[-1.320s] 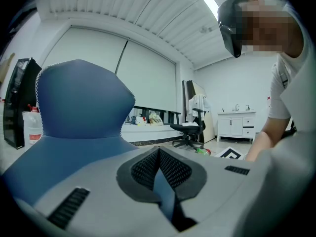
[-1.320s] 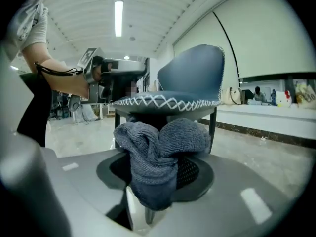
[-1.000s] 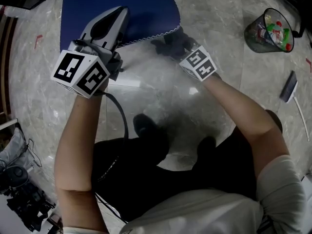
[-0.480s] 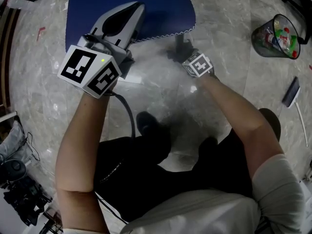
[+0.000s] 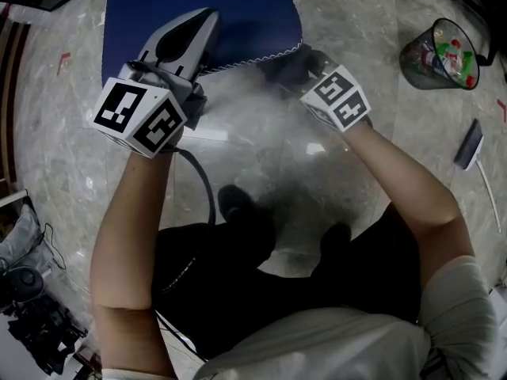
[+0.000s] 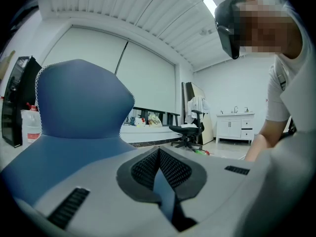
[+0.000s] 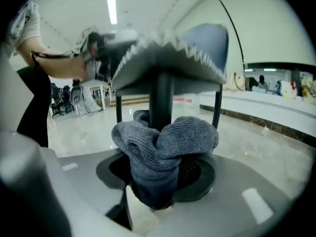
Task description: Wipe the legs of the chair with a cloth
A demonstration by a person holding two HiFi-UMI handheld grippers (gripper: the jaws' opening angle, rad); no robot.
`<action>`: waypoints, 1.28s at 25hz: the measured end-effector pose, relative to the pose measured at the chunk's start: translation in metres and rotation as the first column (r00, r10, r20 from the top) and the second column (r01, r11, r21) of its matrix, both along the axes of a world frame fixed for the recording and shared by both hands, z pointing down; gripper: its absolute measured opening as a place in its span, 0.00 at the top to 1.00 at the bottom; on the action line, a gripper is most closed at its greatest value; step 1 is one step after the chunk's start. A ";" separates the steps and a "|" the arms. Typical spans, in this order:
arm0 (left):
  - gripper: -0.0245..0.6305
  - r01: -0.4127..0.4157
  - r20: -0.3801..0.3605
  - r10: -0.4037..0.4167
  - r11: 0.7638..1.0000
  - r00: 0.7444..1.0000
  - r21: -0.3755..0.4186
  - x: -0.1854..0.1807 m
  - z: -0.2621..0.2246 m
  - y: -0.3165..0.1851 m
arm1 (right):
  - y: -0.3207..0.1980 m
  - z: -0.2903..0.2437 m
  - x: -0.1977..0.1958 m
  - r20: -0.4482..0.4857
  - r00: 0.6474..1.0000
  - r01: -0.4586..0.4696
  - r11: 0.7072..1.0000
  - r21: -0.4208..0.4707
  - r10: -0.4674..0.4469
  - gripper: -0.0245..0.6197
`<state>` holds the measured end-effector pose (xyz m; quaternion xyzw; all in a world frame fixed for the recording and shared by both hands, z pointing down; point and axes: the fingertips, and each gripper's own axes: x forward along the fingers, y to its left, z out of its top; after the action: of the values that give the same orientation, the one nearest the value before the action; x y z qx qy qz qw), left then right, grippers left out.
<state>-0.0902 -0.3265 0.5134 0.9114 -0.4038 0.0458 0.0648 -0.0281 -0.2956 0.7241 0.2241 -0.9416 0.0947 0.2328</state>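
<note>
The chair's blue seat (image 5: pixel 206 14) fills the top of the head view, and its backrest (image 6: pixel 81 100) rises at the left of the left gripper view. My left gripper (image 5: pixel 181 42) lies over the seat's front edge, jaws shut with nothing between them (image 6: pixel 159 154). My right gripper (image 5: pixel 301 68) reaches under the seat's right corner. It is shut on a grey cloth (image 7: pixel 168 142), whose bunched folds press against a black chair leg (image 7: pixel 160 100). Two more thin black legs (image 7: pixel 217 107) stand behind, beneath the seat's zigzag-edged underside (image 7: pixel 168 58).
A mesh bin (image 5: pixel 440 50) with bottles stands on the marble floor at the right, a flat dark object (image 5: pixel 470 142) below it. Camera gear (image 5: pixel 32 323) lies at the lower left. My shoes (image 5: pixel 238 204) are near the chair. An office chair (image 6: pixel 190 132) stands far off.
My right gripper with the cloth dropped lower beside the leg half a second ago and has come back up and slightly right. The left gripper stays on the seat.
</note>
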 end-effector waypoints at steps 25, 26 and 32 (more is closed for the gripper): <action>0.95 -0.045 -0.026 0.045 0.999 0.999 0.010 0.001 -0.002 0.003 | 0.021 0.202 0.006 -0.190 0.981 -0.085 0.961 -0.262 0.035 0.70; 0.95 -0.047 -0.029 0.047 0.999 0.998 0.011 0.001 -0.003 0.003 | 0.021 0.201 0.005 -0.193 0.981 -0.083 0.961 -0.264 0.032 0.70; 0.95 -0.057 -0.030 0.058 0.998 0.998 0.010 0.000 -0.002 0.005 | 0.012 0.141 -0.002 -0.121 0.992 -0.053 0.987 -0.150 0.035 0.69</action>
<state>-0.0900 -0.3217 0.5112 0.9235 -0.3766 0.0320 0.0655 -0.0301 -0.2841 0.8650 0.2314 -0.9110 0.1583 0.3024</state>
